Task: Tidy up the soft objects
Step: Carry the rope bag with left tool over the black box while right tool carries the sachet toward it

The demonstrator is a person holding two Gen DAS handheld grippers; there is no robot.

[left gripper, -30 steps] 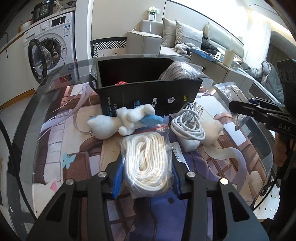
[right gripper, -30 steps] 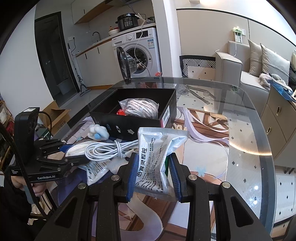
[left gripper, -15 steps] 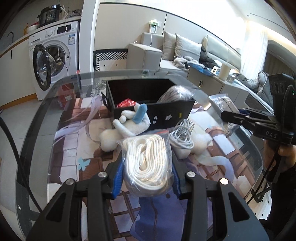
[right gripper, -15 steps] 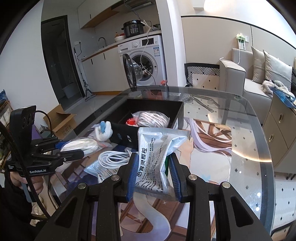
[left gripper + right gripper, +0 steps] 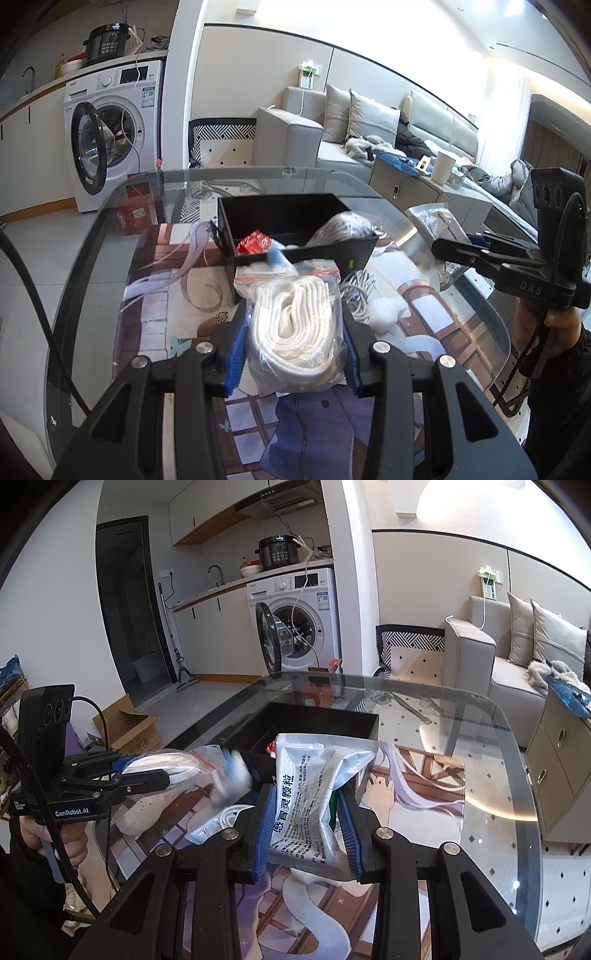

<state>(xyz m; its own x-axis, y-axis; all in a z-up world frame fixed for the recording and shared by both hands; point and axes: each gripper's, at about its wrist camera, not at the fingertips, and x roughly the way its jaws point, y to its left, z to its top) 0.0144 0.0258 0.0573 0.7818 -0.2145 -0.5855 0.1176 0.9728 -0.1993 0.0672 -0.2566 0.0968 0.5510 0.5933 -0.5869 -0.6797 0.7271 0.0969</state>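
My left gripper is shut on a clear zip bag of white rope, held above the table in front of the black box. My right gripper is shut on a silver medicine packet with Chinese print, raised near the box's near corner. The box holds a bagged grey cable bundle and a red item. A white plush with a blue part shows blurred just left of the box. A white cable coil lies on the table.
The glass table has a printed mat underneath. Another clear packet lies by the cable. A washing machine with its door open, a sofa and a cabinet stand beyond the table edges.
Both grippers have risen and moved toward the black box with their loads. The white plush has shifted up against the box's near wall.
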